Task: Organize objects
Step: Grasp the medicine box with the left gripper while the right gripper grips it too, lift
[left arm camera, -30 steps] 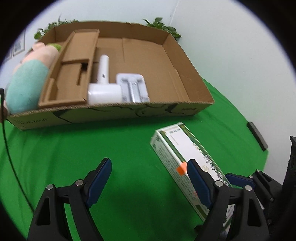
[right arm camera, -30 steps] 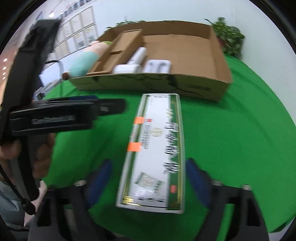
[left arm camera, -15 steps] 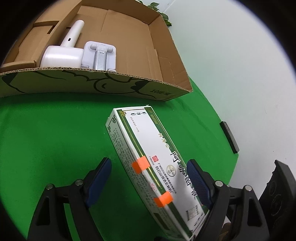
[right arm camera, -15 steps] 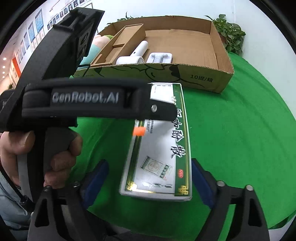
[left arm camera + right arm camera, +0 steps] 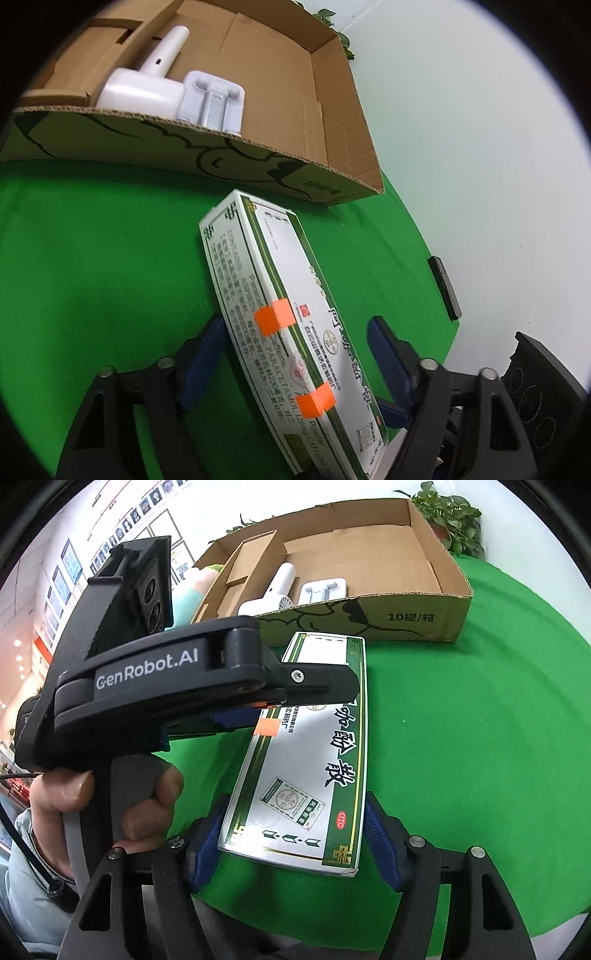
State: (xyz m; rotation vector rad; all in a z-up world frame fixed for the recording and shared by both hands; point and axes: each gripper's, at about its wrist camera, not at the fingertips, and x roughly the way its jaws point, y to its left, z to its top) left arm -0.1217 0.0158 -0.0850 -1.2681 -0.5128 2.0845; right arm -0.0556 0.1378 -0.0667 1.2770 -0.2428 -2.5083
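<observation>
Medicine box (image 5: 306, 760) marked "OTC", "PARACETAMOL", on green tabletop (image 5: 480, 738). Left tongs (image 5: 295, 354) and right tongs (image 5: 295, 830) both spread, straddling box; grip unclear. Carton (image 5: 424, 618) printed "10提/箱".

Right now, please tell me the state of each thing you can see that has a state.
White-and-green medicine carton: closed, flat on green cloth, outside the box.
Brown cardboard box: open on top, partly filled.
White handheld fan: lying inside the cardboard box.
White plastic tray: lying inside, beside the fan.
Left gripper: open, straddling the carton.
Right gripper: open around the carton's near end.
</observation>
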